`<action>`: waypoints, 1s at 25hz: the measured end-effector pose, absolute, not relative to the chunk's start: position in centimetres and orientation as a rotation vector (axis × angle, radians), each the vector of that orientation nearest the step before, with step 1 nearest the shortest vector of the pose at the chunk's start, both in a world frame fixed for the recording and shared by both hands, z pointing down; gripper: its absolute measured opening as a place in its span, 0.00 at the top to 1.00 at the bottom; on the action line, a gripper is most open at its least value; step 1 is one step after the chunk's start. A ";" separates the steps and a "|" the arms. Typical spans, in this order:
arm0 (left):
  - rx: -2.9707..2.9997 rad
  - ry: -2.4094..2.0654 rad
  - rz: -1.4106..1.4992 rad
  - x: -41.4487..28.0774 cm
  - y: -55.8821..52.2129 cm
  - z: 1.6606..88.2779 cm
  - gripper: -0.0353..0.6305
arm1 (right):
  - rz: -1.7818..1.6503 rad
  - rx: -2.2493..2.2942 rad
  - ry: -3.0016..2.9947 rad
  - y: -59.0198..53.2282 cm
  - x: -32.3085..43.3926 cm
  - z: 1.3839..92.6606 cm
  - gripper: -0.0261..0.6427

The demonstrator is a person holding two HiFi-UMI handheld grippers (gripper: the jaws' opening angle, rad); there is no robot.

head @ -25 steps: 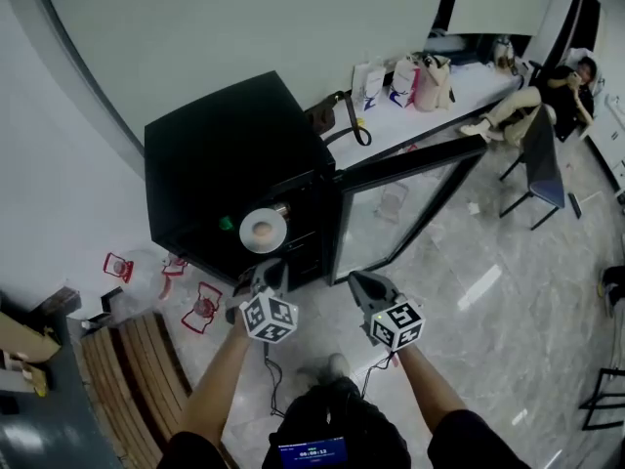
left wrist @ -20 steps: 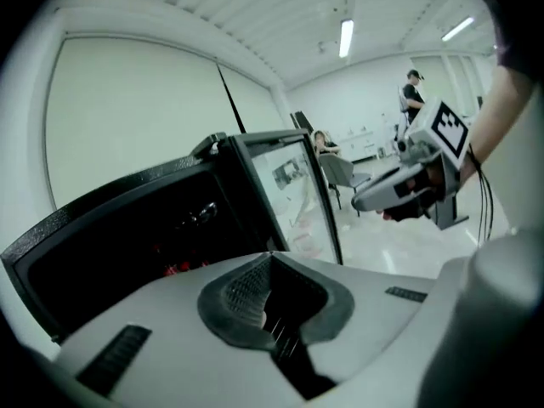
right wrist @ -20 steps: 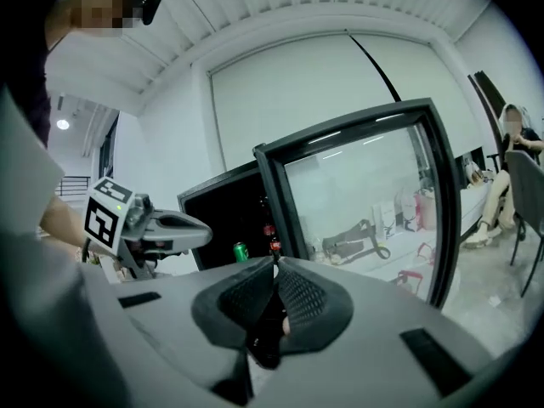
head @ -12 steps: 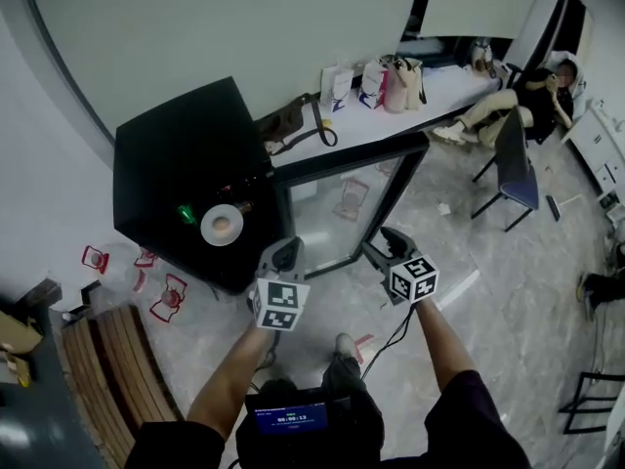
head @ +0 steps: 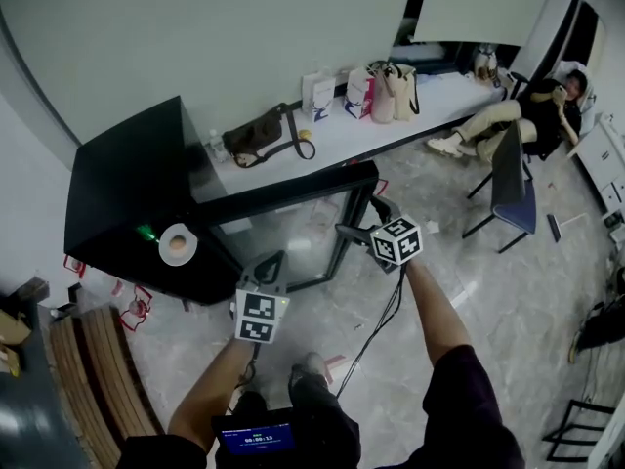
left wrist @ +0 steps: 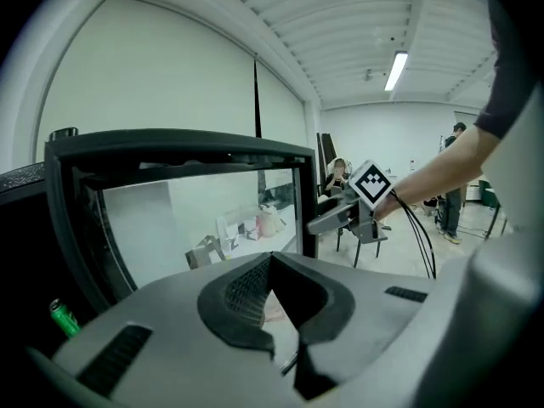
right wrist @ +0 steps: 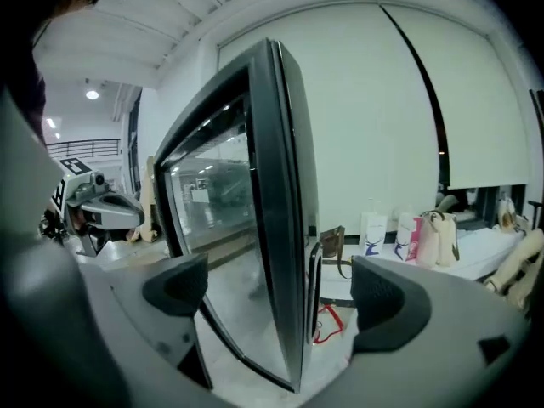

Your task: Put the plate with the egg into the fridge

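A white plate with the egg [head: 177, 244] rests inside the black fridge [head: 127, 184], beside a green can [left wrist: 61, 317]. The fridge's glass door [head: 293, 225] stands open. My right gripper [head: 359, 220] is at the door's free edge [right wrist: 289, 270]. Its jaws are opening, one on each side of that edge, and the pads do not press on it. My left gripper [head: 269, 267] hangs in front of the door glass, right of the plate, shut and empty. In the left gripper view its closed jaws [left wrist: 272, 283] point at the glass, with the right gripper [left wrist: 336, 215] beyond.
A white counter [head: 430, 101] behind the fridge carries a brown bag [head: 256, 130] and paper bags [head: 317, 91]. A person [head: 527, 115] sits at the far right by a dark chair [head: 513, 179]. A wooden bench [head: 98, 379] and red wire items [head: 132, 306] lie at the lower left.
My left gripper has drawn back from the plate, which stays in the fridge. My right gripper has gone from shut to wide open and moved up to the door's edge.
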State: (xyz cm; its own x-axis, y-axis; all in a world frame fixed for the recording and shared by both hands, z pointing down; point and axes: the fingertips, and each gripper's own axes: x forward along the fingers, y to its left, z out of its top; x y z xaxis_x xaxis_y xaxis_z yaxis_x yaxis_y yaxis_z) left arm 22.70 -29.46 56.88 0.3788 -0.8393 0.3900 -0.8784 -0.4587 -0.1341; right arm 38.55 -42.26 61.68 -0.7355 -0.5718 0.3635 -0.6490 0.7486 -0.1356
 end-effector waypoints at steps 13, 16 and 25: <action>2.521 -1.573 0.641 26.0 -27.2 56.9 0.93 | 0.306 0.838 -2.698 -38.3 37.2 61.5 0.20; 2.543 -1.552 0.631 26.3 -24.9 56.7 0.93 | 0.305 0.899 -2.691 -34.5 38.0 61.3 0.20; 2.591 -1.479 0.569 24.6 -12.5 57.0 0.93 | 0.324 0.964 -2.661 -17.5 36.4 61.1 0.20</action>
State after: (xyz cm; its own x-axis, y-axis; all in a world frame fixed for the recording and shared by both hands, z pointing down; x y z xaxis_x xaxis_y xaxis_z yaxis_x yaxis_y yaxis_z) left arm 24.56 -12.46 57.04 0.4573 -0.8089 0.3696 -0.8480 -0.5218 -0.0928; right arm 36.35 -17.48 61.13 -0.7333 -0.5860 0.3447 -0.6516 0.7504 -0.1105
